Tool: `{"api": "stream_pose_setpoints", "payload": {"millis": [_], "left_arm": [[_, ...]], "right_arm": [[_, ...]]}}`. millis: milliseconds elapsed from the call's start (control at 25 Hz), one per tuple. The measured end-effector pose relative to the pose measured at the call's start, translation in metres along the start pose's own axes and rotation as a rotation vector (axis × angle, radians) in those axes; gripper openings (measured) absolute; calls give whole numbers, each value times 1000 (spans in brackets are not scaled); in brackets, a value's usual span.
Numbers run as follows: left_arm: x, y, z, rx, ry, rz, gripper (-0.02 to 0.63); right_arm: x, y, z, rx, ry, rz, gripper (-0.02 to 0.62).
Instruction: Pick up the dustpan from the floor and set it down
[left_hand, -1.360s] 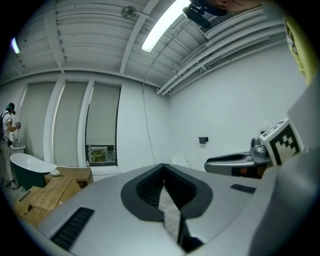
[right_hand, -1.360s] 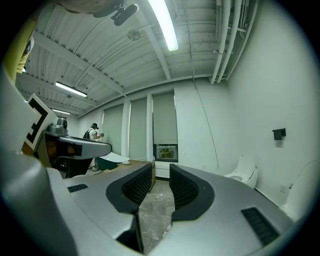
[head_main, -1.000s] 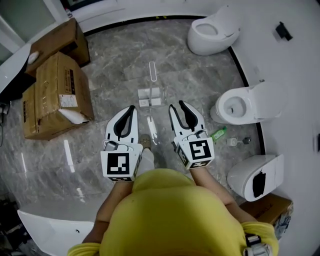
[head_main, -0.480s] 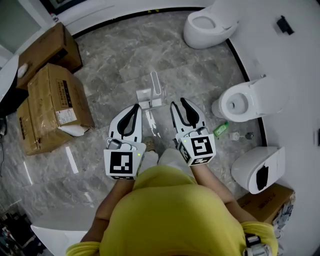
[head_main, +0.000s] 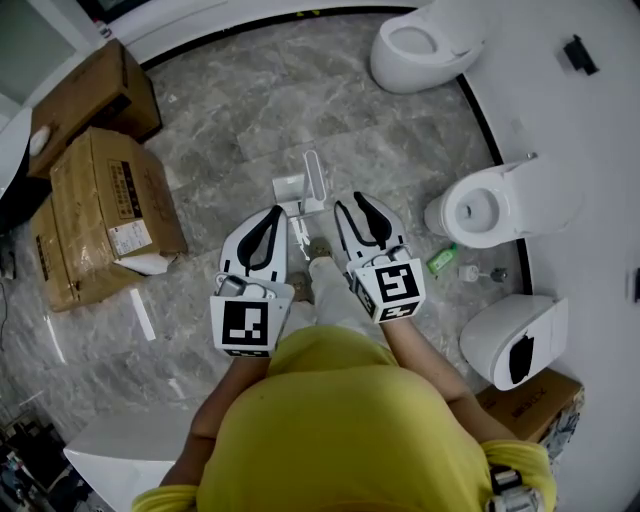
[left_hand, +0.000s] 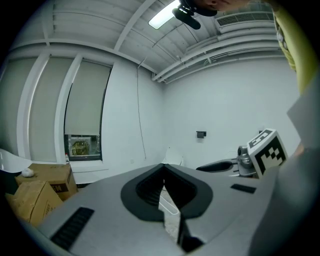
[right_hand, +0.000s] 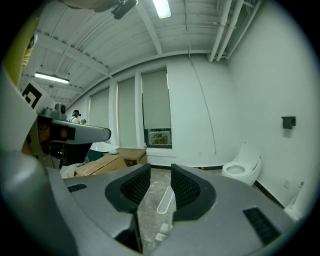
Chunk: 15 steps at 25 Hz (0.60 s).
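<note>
Beside dustpan (head_main: 312, 178): cardboard boxes (head_main: 108, 200) left, toilets (head_main: 492, 207) right

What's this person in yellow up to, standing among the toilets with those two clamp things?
A person in a yellow top stands on the grey marble floor with a two-jaw gripper in each hand. Both grippers point toward a white plastic dustpan sitting on the floor just ahead, and neither touches it. The left gripper has its jaws together. The right gripper has its jaws apart with nothing between them. The dustpan has not been picked up yet.
</note>
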<state>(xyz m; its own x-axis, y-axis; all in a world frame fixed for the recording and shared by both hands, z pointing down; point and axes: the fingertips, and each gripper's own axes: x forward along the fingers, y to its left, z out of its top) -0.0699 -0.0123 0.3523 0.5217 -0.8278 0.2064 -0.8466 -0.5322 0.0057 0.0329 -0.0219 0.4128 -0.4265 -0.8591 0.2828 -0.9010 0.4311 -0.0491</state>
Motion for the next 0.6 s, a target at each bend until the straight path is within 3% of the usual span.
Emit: {"api": "stream_pose_setpoints", "payload": {"millis": [440,600], "left_arm": [[57,23,-10,-27,36,46,0],[74,34,-17,-34,60,79,0]], "right_arm": [[70,-20,-45,-34,118,182,155],[96,-26,-71,-33,203,250,164]]}}
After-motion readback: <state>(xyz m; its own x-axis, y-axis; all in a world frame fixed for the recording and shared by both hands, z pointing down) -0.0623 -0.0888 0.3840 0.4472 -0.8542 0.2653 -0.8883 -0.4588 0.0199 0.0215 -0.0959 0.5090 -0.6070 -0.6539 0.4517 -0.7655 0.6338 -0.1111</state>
